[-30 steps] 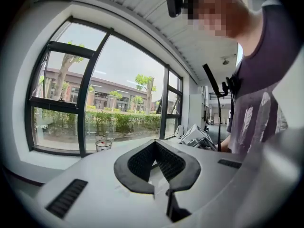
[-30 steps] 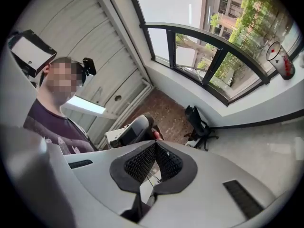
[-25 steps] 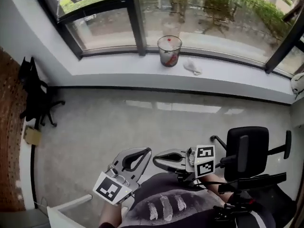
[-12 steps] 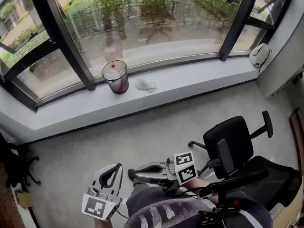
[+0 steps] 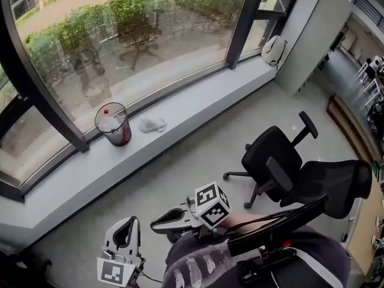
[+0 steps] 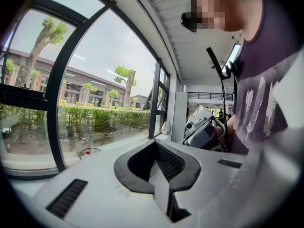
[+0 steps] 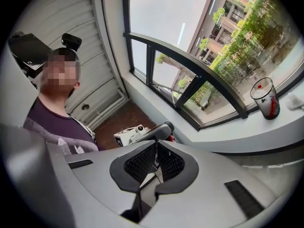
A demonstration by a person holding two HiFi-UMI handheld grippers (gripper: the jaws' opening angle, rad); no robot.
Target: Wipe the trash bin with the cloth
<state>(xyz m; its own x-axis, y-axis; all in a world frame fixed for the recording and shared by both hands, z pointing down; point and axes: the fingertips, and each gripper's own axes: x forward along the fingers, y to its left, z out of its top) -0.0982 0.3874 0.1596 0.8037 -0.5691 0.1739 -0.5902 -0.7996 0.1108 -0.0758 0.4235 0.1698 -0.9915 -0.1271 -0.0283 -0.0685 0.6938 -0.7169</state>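
In the head view, the trash bin [image 5: 113,125] stands upright on the window ledge [image 5: 198,95], towards its left end and close to the glass edge. The cloth [image 5: 152,125] lies crumpled just beside it, apparently not touching. The left gripper [image 5: 130,220] and right gripper [image 5: 155,224] hang low by the person's body, well apart from the ledge. This looks like a carrying posture, with the cloth not yet picked up.

The left gripper view shows what the head view cannot: its jaws are pressed together with nothing between them. Beyond them only the bin's rim [image 6: 88,152] peeks up by the window, and no cloth shows.

The right gripper view likewise shows its jaws closed on nothing. It alone gives the bin's clear side [image 7: 266,99] with red inside, and a pale edge of the cloth at the ledge's far right.
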